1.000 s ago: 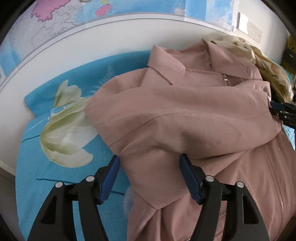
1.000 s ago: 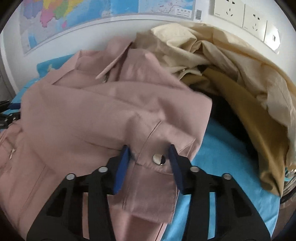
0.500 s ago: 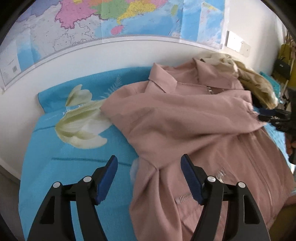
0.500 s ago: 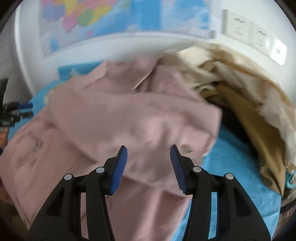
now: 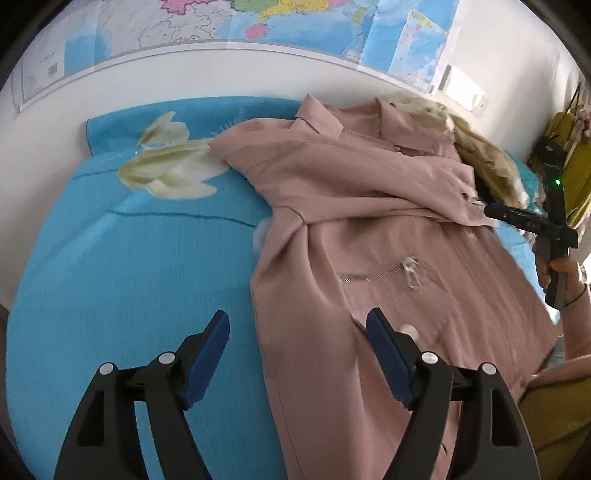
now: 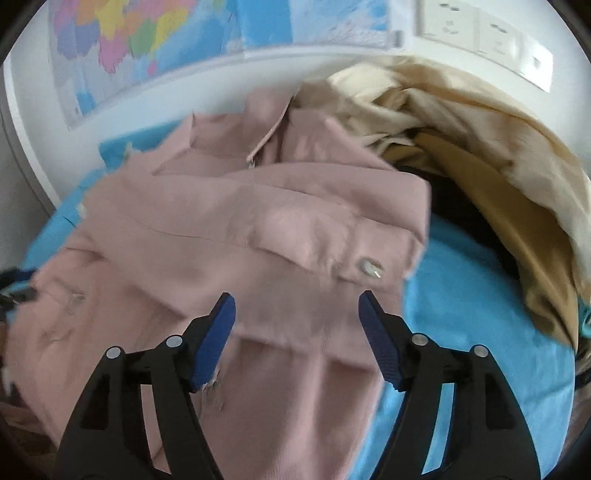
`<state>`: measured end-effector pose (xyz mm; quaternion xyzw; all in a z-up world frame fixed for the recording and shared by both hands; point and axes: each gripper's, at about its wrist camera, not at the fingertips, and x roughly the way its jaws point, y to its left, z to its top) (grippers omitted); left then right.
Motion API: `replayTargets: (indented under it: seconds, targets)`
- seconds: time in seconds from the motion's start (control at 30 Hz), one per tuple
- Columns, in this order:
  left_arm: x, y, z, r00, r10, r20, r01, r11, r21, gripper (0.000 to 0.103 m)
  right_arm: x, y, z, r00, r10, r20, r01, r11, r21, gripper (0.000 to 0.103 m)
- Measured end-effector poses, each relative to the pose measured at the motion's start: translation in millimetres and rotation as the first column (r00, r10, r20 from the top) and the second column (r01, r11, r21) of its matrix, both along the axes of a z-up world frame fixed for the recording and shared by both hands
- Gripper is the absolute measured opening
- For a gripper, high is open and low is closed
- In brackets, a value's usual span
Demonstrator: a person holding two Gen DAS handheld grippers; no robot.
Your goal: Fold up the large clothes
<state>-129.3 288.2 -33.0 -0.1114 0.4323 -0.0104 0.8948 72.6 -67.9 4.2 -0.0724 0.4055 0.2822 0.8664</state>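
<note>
Both grippers have backed off the pink jacket [image 5: 369,221] since a second ago; the right gripper's [image 6: 297,328] jaws, then closed around the snap cuff, have just been opening and now stand wide with nothing pinched, cuff fabric lying below them. Left gripper [image 5: 297,345]: jaws have also just opened further, wide apart, empty, over the jacket's side edge where it meets the sheet. Jacket lies front-up on the bed's blue sheet [image 5: 129,258], collar toward the wall-side edge, one sleeve folded across the chest, snap [image 6: 367,266] on its cuff showing. Heap of cream and tan clothes [image 6: 480,155] touches the jacket's shoulder near the wall. Map [image 5: 258,22] hangs on the wall above.
</note>
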Motion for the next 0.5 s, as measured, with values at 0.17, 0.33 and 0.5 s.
replayTargets:
  seconds: [0.17,0.33,0.5]
  targets:
    - [-16.9,2.7,-7.0,1.000,-0.017,0.000,0.017,0.996,-0.092,0.077,-28.2,-60.0,2.3,0.990,-0.023,-0.138,0.045,0.986,0.159,0.075]
    - [-30.8,3.4,-14.7,1.000,-0.030,-0.005,0.029,0.982,-0.187,0.077,-58.3,-96.4,-20.3,0.967,-0.022,-0.253,0.081,0.971,0.226,0.079]
    - [-43.0,-4.3,-19.3,0.998,-0.059,-0.008,0.056,0.971,-0.232,0.082,-85.5,-107.0,-37.2,0.946,0.031,-0.322,0.066,0.956,0.286,0.079]
